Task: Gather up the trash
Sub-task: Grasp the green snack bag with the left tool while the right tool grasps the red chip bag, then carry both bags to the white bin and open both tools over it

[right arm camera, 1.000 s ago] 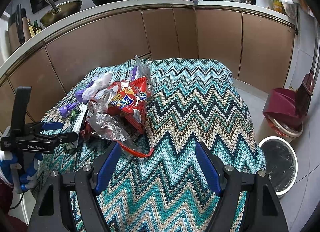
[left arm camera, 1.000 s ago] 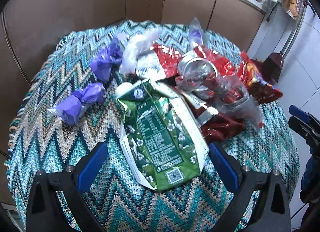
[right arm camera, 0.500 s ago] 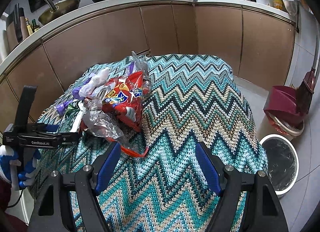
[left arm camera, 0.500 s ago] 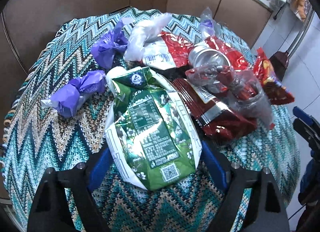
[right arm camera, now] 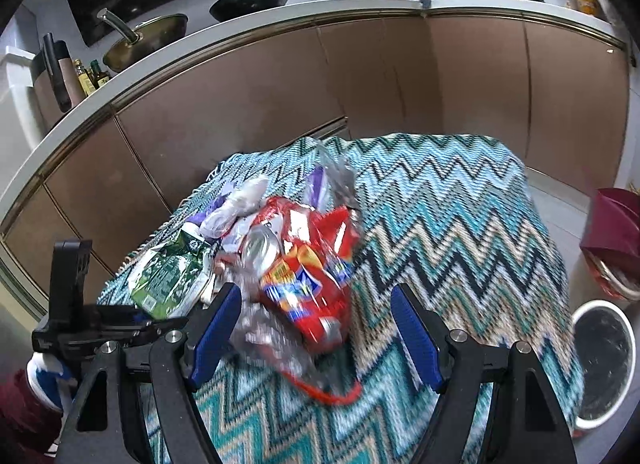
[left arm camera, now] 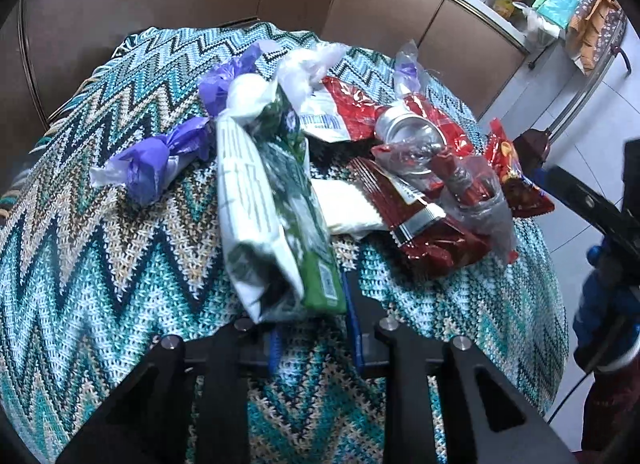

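Note:
My left gripper (left arm camera: pixel 316 328) is shut on the near end of a green and white carton (left arm camera: pixel 276 216), which is lifted on edge above the zigzag cloth. The carton also shows in the right wrist view (right arm camera: pixel 168 280). Beside it lies a trash pile: red snack bags (left arm camera: pixel 416 224), a crushed can (left arm camera: pixel 408 132), clear plastic (left arm camera: pixel 472 184), purple wrappers (left arm camera: pixel 156 160) and a white napkin (left arm camera: pixel 348 204). My right gripper (right arm camera: pixel 316 324) is open, its fingers either side of a red chip bag (right arm camera: pixel 308 284) and crumpled clear plastic (right arm camera: pixel 272 344).
The table is covered by a teal zigzag cloth (right arm camera: pixel 460 232). A white bin with a dark liner (right arm camera: pixel 600 356) stands on the floor at the right, with a red dustpan (right arm camera: pixel 616 232) behind it. Brown cabinets run behind the table.
My left gripper has shut on the carton and tipped it up on edge. My right gripper has moved in toward the red chip bag, still open.

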`<state>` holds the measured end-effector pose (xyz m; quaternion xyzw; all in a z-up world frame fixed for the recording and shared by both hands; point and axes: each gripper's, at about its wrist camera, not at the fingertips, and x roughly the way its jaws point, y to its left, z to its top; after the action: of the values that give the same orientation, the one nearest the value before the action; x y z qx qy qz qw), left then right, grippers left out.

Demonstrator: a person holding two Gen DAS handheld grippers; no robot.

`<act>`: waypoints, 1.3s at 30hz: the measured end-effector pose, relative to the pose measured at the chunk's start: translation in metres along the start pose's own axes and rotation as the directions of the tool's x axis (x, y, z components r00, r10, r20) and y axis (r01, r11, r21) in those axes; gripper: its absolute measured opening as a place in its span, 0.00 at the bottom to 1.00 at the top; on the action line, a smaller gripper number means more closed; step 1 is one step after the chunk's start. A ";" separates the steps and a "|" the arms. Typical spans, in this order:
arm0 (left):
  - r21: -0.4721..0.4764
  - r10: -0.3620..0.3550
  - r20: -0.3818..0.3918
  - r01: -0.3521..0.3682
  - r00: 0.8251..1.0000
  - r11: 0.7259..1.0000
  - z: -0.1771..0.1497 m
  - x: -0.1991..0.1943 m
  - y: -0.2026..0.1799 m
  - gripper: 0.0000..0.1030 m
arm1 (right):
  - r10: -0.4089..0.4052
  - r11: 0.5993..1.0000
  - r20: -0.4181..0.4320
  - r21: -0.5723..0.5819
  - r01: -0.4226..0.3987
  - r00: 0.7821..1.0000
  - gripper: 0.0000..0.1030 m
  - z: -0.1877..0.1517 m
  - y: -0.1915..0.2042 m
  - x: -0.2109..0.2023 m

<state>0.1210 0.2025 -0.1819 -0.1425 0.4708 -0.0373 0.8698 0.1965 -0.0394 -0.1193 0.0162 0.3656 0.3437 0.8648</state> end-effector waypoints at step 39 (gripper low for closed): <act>-0.345 -0.245 0.176 0.293 0.954 0.892 0.000 -0.018 0.045 0.16 | 0.091 0.993 -0.010 0.072 -0.090 0.996 0.36 0.000 -0.005 0.011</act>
<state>0.1078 0.2489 -0.1798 -0.3683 0.3885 -0.0595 0.8425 0.2048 -0.0363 -0.1275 0.0612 0.3824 0.3694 0.8447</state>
